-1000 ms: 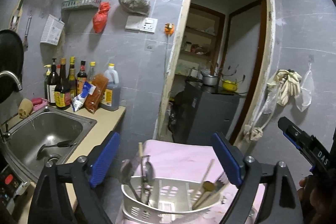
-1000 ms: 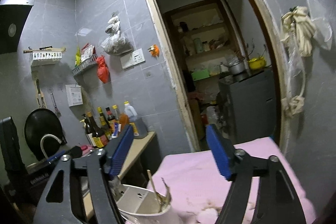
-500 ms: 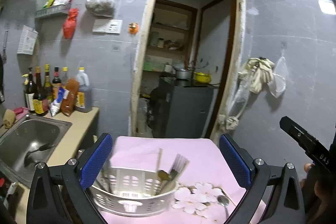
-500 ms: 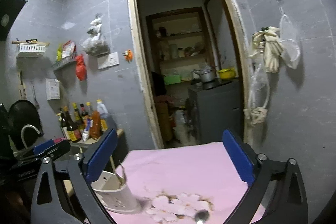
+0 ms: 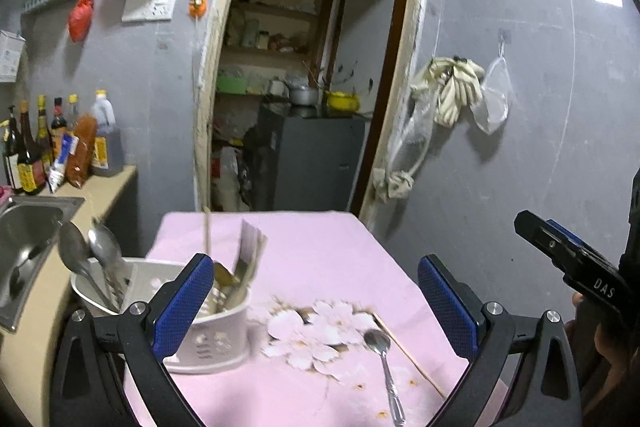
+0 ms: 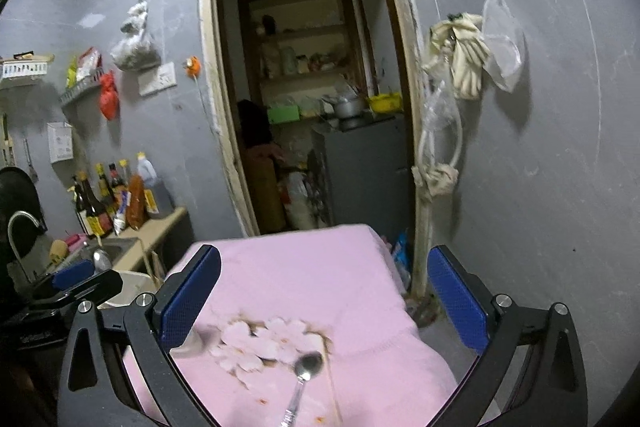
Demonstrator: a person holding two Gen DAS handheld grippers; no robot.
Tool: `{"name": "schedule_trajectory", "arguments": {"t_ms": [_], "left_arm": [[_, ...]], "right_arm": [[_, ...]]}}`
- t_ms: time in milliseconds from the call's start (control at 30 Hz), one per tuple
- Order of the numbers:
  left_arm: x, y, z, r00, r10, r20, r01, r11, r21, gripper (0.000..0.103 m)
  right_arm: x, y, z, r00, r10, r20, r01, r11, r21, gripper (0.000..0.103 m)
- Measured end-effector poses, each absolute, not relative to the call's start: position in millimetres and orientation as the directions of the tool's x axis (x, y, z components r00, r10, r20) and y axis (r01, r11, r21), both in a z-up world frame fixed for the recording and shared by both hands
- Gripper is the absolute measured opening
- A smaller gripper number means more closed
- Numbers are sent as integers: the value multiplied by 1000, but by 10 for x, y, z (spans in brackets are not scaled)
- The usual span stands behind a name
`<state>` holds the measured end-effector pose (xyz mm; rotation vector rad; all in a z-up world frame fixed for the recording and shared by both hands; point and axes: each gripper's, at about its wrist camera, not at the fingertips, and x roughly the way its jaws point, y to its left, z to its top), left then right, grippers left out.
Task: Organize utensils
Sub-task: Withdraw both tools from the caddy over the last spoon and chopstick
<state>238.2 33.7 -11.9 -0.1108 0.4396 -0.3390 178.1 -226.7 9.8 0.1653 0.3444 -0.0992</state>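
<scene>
Both the left gripper [image 5: 316, 303] and right gripper [image 6: 324, 299] have just spread wide, nothing between the jaws. The loose spoon [image 6: 304, 379] and 1 chopstick [image 5: 408, 351] lie at lower centre on the pink tablecloth [image 5: 320, 247]; the white utensil caddy [image 5: 216, 339] sits lower left. Best to straddle the spoon's handle squarely before closing.

A small home kitchen, as we read it: grey tiled walls; steel sink [image 5: 24, 247] set in a beige counter [image 5: 108, 187]; sauce bottles [image 5: 36, 147] ranked against the wall; wall rack [image 6: 82, 89] with packets; pantry shelves [image 5: 272, 47] through the doorway; pink flowered tablecloth [image 5: 320, 259] bearing a white cutlery caddy [image 5: 216, 339].
</scene>
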Motion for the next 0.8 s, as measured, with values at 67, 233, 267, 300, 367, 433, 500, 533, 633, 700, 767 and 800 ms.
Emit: {"name": "schedule_trajectory", "arguments": {"t_ms": [67, 233, 267, 300, 367, 433, 500, 533, 633, 700, 767, 800], "left_arm": [[2402, 252, -213, 839, -345, -422, 296, 938, -178, 102], [2445, 70, -492, 806, -334, -490, 275, 943, -189, 102], [2454, 28, -566, 798, -330, -505, 268, 944, -192, 102], [2460, -13, -643, 791, -326, -517, 262, 945, -195, 102], [2477, -86, -766, 784, -321, -532, 250, 947, -202, 102], [2507, -155, -890, 774, -318, -548, 240, 947, -212, 102], [2547, -246, -1034, 758, -320, -568, 233, 947, -223, 102], [2568, -275, -1080, 751, -324, -576, 235, 946, -225, 102], [2612, -391, -1263, 725, -335, -602, 257, 942, -215, 102], [2639, -447, -1372, 712, -336, -617, 267, 942, -205, 102], [2676, -490, -1451, 694, -341, -634, 274, 939, -206, 99], [2697, -509, -1493, 682, -349, -643, 281, 936, -210, 95]], "right_arm": [[1808, -2351, 10, 929, -67, -363, 127, 981, 146, 101], [1923, -2646, -276, 901, -33, -432, 111, 981, 157, 101], [1954, -2691, -342, 894, -21, -447, 101, 983, 155, 101], [1991, -2735, -408, 886, -10, -464, 91, 984, 153, 101], [2050, -2793, -534, 871, 17, -492, 69, 985, 158, 101], [2133, -2877, -701, 852, 59, -520, 36, 985, 171, 101], [2202, -2932, -863, 834, 90, -544, 17, 982, 188, 101], [2231, -2954, -935, 827, 103, -553, 10, 980, 199, 100], [2372, -2999, -1227, 792, 150, -591, -15, 974, 227, 89], [2449, -3004, -1411, 768, 178, -615, -32, 970, 241, 81], [2513, -2988, -1573, 748, 212, -630, -52, 964, 262, 70], [2559, -2952, -1668, 733, 233, -639, -70, 960, 270, 67]]}}
